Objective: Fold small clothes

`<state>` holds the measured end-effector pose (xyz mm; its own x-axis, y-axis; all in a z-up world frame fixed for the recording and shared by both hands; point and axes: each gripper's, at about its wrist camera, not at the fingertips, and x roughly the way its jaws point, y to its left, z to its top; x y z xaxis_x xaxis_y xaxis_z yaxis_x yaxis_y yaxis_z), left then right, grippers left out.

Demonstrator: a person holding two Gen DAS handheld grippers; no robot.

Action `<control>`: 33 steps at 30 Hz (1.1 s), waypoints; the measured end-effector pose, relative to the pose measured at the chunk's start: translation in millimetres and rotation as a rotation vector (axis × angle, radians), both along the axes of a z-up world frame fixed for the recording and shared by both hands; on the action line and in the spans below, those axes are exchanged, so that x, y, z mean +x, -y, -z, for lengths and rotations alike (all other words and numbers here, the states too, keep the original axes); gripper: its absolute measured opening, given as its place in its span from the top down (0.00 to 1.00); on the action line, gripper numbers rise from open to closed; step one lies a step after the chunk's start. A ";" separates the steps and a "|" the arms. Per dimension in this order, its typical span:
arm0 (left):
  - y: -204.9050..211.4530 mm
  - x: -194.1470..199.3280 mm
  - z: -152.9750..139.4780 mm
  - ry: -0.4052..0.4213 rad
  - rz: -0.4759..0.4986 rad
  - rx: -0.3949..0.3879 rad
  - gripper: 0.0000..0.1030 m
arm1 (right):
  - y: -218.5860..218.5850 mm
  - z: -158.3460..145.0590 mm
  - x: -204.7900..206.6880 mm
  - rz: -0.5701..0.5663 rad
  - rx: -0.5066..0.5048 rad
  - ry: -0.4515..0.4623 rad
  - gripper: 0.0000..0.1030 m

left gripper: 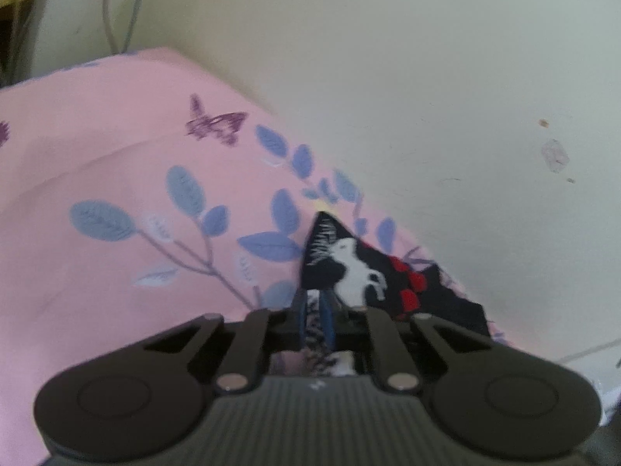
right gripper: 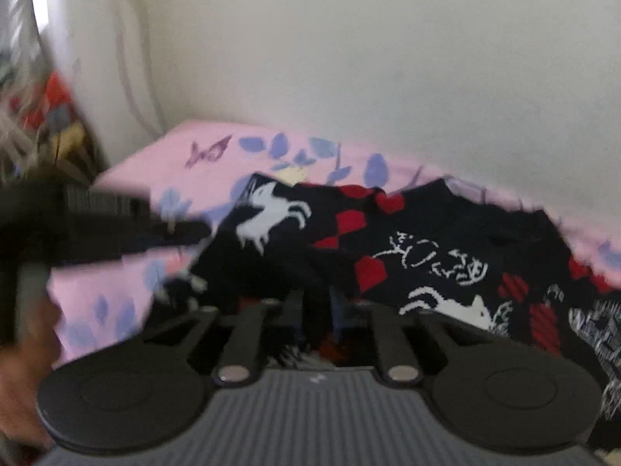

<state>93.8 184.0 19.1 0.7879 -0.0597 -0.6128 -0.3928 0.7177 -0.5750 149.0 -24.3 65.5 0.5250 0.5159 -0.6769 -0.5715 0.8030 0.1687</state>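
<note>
Pink sheet [left gripper: 97, 178]; grippers pinching sweater [right gripper: 446, 233].

A pink bedsheet [left gripper: 116, 178] printed with blue leaves and a purple butterfly [left gripper: 213, 124] covers the surface. A cream wall [left gripper: 427, 77] rises directly behind the bedsheet. Grey cables [left gripper: 112, 7] hang on the wall above the bedsheet's far-left corner.

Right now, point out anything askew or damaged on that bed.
No damage shows. The dark knit garment lies rumpled on the pink sheet, one corner pulled up in the left gripper. The right gripper also pinches it. Both views are blurred.
</note>
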 end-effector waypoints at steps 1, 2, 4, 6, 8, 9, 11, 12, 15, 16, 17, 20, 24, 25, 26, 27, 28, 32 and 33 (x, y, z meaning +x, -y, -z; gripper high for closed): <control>-4.3 -1.9 0.8 -0.003 -0.021 -0.016 0.92 | -0.5 -10.0 2.3 0.023 0.054 0.020 1.00; -8.5 -4.5 0.3 0.005 -0.036 -0.032 0.92 | -0.9 -19.3 5.1 0.032 0.130 0.019 1.00; -16.3 -10.5 -3.0 0.033 -0.062 -0.052 0.93 | -7.1 -25.4 12.3 0.045 0.231 -0.025 0.99; -19.0 -14.0 -7.1 0.051 -0.073 -0.042 0.93 | -23.0 -14.3 20.6 0.050 0.215 -0.064 0.98; -18.0 -13.3 -9.7 0.057 -0.062 -0.029 0.93 | -36.2 11.6 32.6 0.018 0.126 -0.155 0.94; -16.9 -12.9 -10.4 0.062 -0.054 -0.025 0.93 | -32.3 19.3 35.0 0.024 0.125 -0.193 0.94; -13.2 -12.1 -12.1 0.076 -0.037 -0.019 0.93 | -1.4 14.7 32.8 0.065 0.244 -0.225 0.77; -10.2 -11.1 -13.1 0.089 -0.023 -0.013 0.93 | 17.9 6.8 28.2 0.087 0.289 -0.214 0.58; 6.4 -6.7 -16.2 0.127 0.042 0.028 0.92 | 90.3 -22.9 5.1 0.191 0.328 -0.036 0.31; 14.2 -5.0 -17.4 0.140 0.076 0.045 0.92 | 115.8 -32.7 0.7 0.225 0.289 0.020 0.31; 22.8 -3.6 -18.6 0.152 0.111 0.065 0.92 | 137.1 -38.8 -1.8 0.252 0.262 0.052 0.35; 50.0 3.7 -15.9 0.145 0.214 0.160 0.91 | 197.9 -32.5 13.8 0.379 0.203 0.005 0.38; 74.6 17.8 -2.5 0.025 0.245 0.347 0.91 | 265.4 18.1 57.3 0.580 0.170 -0.164 1.00; 77.1 18.1 -2.2 0.023 0.243 0.365 0.91 | 284.7 28.6 64.1 0.618 0.235 -0.180 1.00; 80.0 18.0 -2.7 0.021 0.240 0.387 0.91 | 296.3 34.7 65.9 0.649 0.324 -0.236 1.00; 82.9 17.2 -3.0 0.019 0.238 0.408 0.91 | 302.6 35.5 68.1 0.670 0.370 -0.281 1.00; 86.2 16.1 -3.6 0.018 0.237 0.433 0.91 | 299.4 27.2 65.4 0.655 0.334 -0.269 1.00; 81.5 11.1 -5.8 0.042 0.225 0.424 0.91 | 299.3 -15.0 3.4 0.542 0.302 -0.072 0.33; 77.0 9.6 -6.2 0.052 0.220 0.398 0.91 | 303.1 -18.9 -16.5 0.517 0.308 -0.055 0.35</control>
